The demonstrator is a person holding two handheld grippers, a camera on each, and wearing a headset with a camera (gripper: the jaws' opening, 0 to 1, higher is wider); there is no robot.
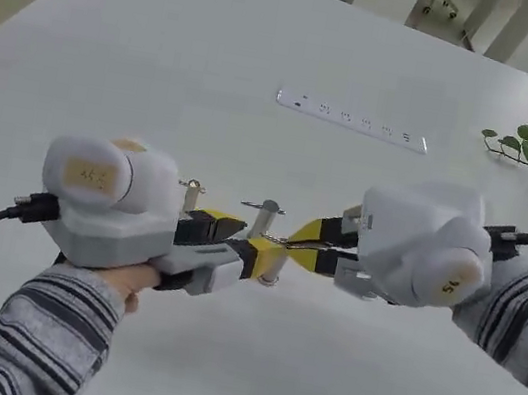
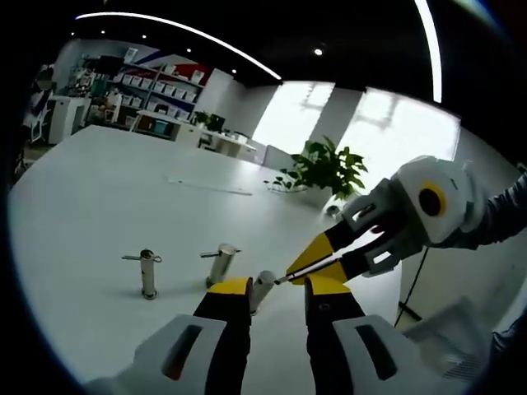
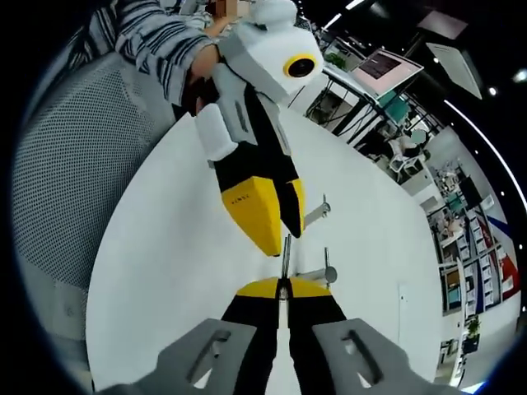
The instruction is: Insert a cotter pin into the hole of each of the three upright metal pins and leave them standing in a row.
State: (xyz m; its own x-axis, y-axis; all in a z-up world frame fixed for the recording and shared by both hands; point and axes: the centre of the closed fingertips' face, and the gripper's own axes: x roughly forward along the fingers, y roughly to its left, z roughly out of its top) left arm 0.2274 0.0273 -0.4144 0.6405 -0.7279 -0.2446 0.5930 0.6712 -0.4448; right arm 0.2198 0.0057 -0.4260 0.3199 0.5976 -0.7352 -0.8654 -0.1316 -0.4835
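Grippers meet nose to nose over the white table (image 1: 218, 352). The left gripper (image 2: 278, 290) has its jaws either side of the bare metal pin (image 2: 262, 286); whether they pinch it I cannot tell. From three o'clock the right gripper (image 3: 282, 288) comes in clamped on a cotter pin (image 3: 285, 255), tip at that pin's head. At ten o'clock stand the near pinned pin (image 2: 221, 265) and the far pinned pin (image 2: 148, 276), both upright.
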